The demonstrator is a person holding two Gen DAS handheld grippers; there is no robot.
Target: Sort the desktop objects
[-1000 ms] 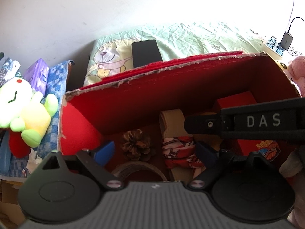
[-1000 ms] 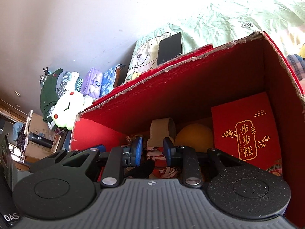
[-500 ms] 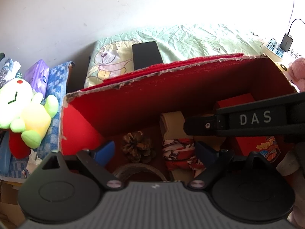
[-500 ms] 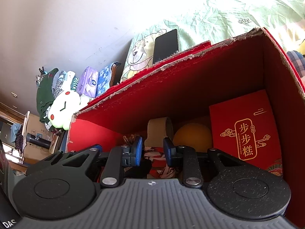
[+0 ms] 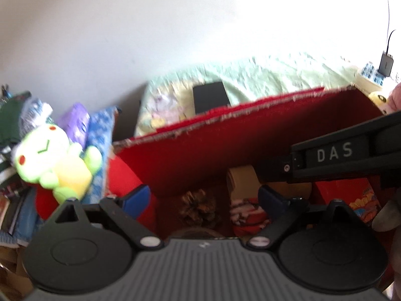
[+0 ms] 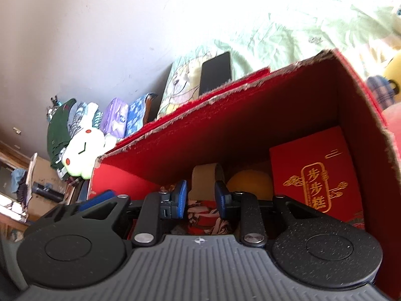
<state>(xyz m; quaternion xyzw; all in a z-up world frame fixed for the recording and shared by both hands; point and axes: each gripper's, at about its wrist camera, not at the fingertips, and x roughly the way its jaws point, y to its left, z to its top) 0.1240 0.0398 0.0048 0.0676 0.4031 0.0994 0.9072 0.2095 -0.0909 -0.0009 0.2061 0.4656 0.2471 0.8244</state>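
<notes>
**Both grippers over the red box**

Since a second earlier the left view had tipped upward and blurred, showing more wall; the right view had hardly shifted. The left gripper (image 5: 204, 198) hung with its fingers wide apart and empty. The right gripper (image 6: 200, 197) kept its fingers narrowly parted, nothing pinched between them. Below, the red cardboard box (image 6: 250, 130) held a pine cone (image 5: 198, 207), a red patterned cloth (image 6: 208, 217), a tan tape roll (image 6: 204, 178), an orange ball (image 6: 250, 184) and a red packet with gold characters (image 6: 315, 173). Beyond lay a dark phone (image 6: 216, 71) on the bed.
</notes>
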